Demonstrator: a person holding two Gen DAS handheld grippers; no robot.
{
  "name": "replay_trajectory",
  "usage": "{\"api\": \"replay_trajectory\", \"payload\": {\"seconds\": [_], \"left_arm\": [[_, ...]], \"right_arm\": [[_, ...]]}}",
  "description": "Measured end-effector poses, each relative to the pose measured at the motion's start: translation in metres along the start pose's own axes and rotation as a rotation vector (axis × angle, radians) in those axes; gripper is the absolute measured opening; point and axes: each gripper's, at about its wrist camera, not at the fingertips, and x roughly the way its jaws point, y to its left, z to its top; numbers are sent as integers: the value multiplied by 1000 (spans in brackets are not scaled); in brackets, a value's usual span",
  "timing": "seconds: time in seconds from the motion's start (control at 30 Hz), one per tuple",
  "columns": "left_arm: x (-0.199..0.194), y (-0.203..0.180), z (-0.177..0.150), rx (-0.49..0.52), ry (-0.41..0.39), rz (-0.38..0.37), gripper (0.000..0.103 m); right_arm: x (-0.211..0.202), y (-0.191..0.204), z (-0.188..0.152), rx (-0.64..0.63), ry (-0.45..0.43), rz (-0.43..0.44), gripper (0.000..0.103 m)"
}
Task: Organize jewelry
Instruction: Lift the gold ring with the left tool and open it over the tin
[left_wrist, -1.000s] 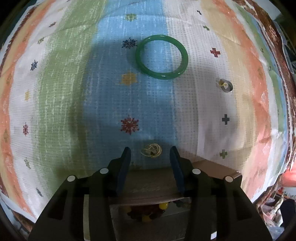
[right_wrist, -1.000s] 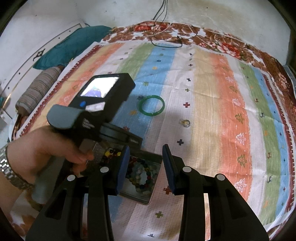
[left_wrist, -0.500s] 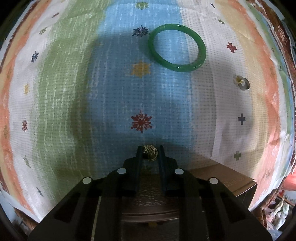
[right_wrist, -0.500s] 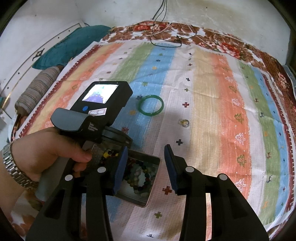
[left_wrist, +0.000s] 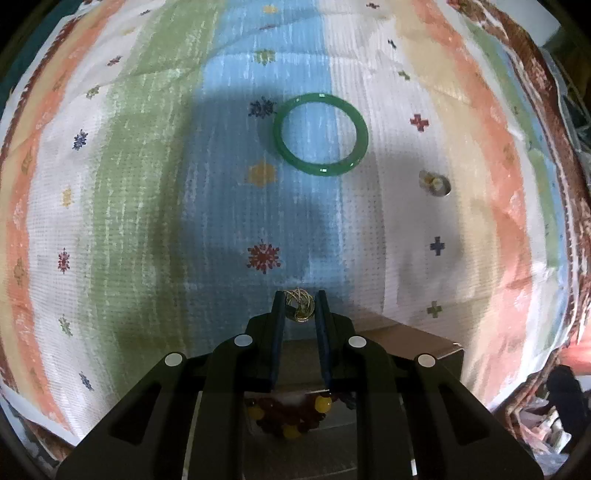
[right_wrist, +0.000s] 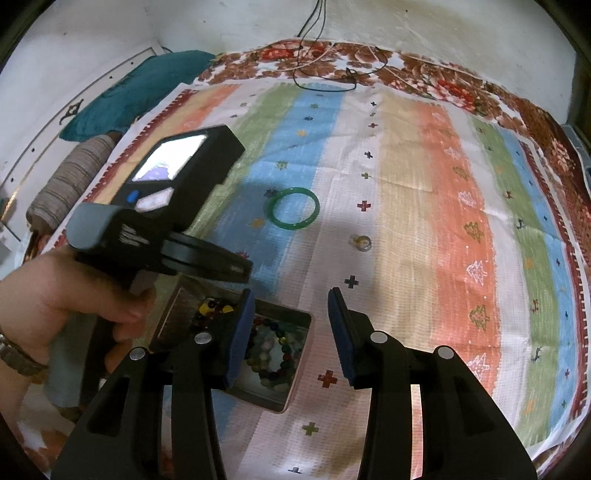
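Observation:
My left gripper (left_wrist: 299, 301) is shut on a small gold wire ring (left_wrist: 300, 309) and holds it above the far edge of the open jewelry box (left_wrist: 413, 341). Beaded bracelets (left_wrist: 291, 415) lie in the box below it. A green bangle (left_wrist: 320, 134) and a small silver ring (left_wrist: 436, 183) lie on the striped cloth farther off. In the right wrist view my right gripper (right_wrist: 291, 295) is open and empty above the box (right_wrist: 295, 384), with the bangle (right_wrist: 293, 213) and silver ring (right_wrist: 361, 242) beyond. The left gripper's fingertips are hidden there.
The striped cloth (right_wrist: 461, 206) covers a bed. A teal pillow (right_wrist: 140, 92) and a striped bolster (right_wrist: 70, 181) lie at the far left by the wall. A black cable (right_wrist: 325, 77) lies at the far edge. The left hand-held unit (right_wrist: 159, 206) crosses the right view.
My left gripper closed on the gold wire ring on the cloth, then lifted it and drew back over the box. The right gripper stayed open and shifted only slightly.

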Motion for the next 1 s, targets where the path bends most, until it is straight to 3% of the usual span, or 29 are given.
{"api": "replay_trajectory", "payload": {"seconds": [0.27,1.0], "left_arm": [[-21,19,0,-12,-34,-35,15],[-85,-18,-52,110,-211,-46,16]], "right_arm": [[2,-1,1,0,6,-3,41],[7,-1,1,1,19,-10,41]]}}
